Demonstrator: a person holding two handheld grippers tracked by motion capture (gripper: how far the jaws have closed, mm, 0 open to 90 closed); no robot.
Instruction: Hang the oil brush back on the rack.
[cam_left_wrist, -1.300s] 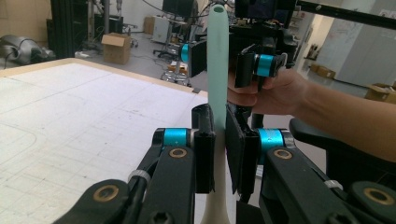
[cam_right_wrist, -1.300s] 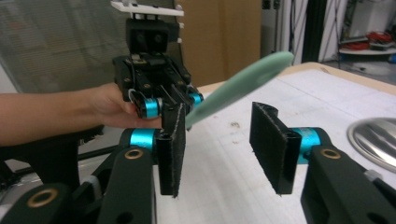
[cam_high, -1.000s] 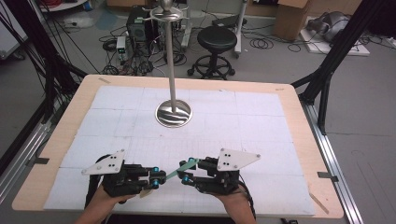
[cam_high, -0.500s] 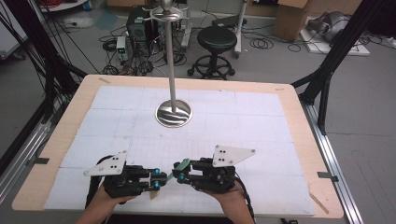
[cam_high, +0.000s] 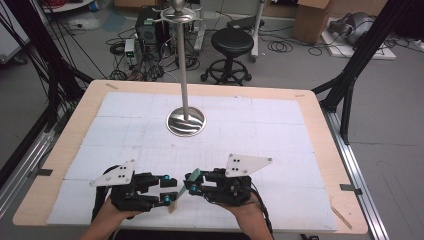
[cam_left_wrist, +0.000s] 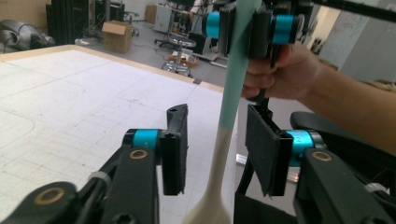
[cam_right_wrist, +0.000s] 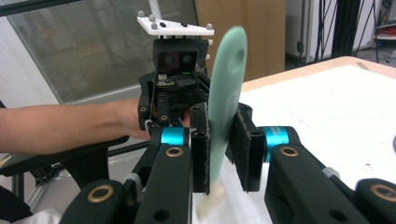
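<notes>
The long utensil with a pale green handle and a cream, widening lower end (cam_left_wrist: 232, 93) is at the near edge of the table, between the two grippers, and it is lifted and tilted above the white gridded mat (cam_high: 280, 125). In the right gripper view its green handle passes between the two black pads (cam_right_wrist: 200, 144), which press on it from both sides, so the right gripper (cam_high: 192, 182) is clamped on the handle; its jaws have just been closing a little more on it. In the left gripper view the lower part of the utensil stands in the gap between the pads (cam_left_wrist: 175, 154) with free space on each side, so the left gripper (cam_high: 170, 190) is open around it and does not hold it; its jaws have just been opening. The two grippers face each other, very near, each one in a hand of the person. Farther on the mat, well apart from the grippers, a tall metal stand with a round shiny base (cam_high: 186, 121) is upright. The mat lies on a light wooden table (cam_high: 325, 130)
</notes>
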